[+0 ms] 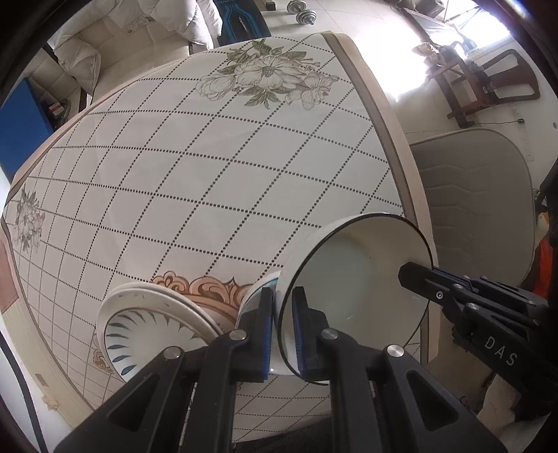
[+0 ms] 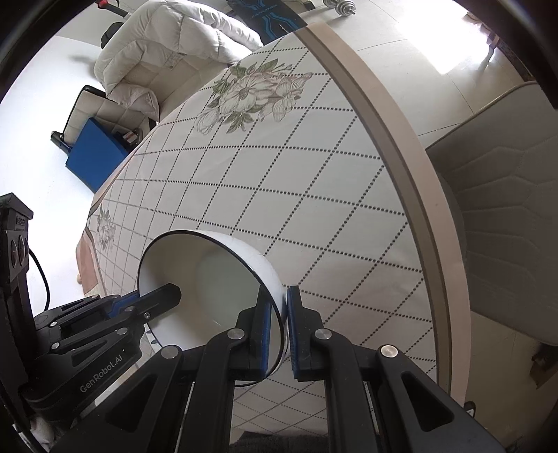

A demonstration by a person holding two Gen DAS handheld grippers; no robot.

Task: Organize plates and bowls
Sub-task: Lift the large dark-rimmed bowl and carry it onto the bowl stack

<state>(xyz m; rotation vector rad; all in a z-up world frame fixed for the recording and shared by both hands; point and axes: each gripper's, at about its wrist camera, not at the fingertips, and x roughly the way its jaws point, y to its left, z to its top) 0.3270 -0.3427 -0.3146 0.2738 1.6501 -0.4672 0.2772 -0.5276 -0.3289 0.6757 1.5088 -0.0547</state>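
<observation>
A white bowl (image 1: 348,278) with a thin black rim hangs tilted above the table's near right corner, lifted off the cloth. My left gripper (image 1: 282,296) is shut on its left rim, one finger inside and one outside. My right gripper (image 1: 415,275) is shut on the opposite rim. In the right wrist view the same bowl (image 2: 226,275) sits between my right gripper (image 2: 279,299) and my left gripper (image 2: 171,292). A stack of white plates with a blue-leaf bowl (image 1: 150,327) on top rests on the table at lower left. A blue-edged dish (image 1: 253,292) peeks out behind my left fingers.
The table (image 1: 209,167) wears a checked cloth with flower prints. A grey padded chair (image 1: 481,195) stands close to its right edge. Beyond the far edge are a sofa with a white duvet (image 2: 167,45), a blue box (image 2: 94,153) and dumbbells (image 1: 301,12) on the floor.
</observation>
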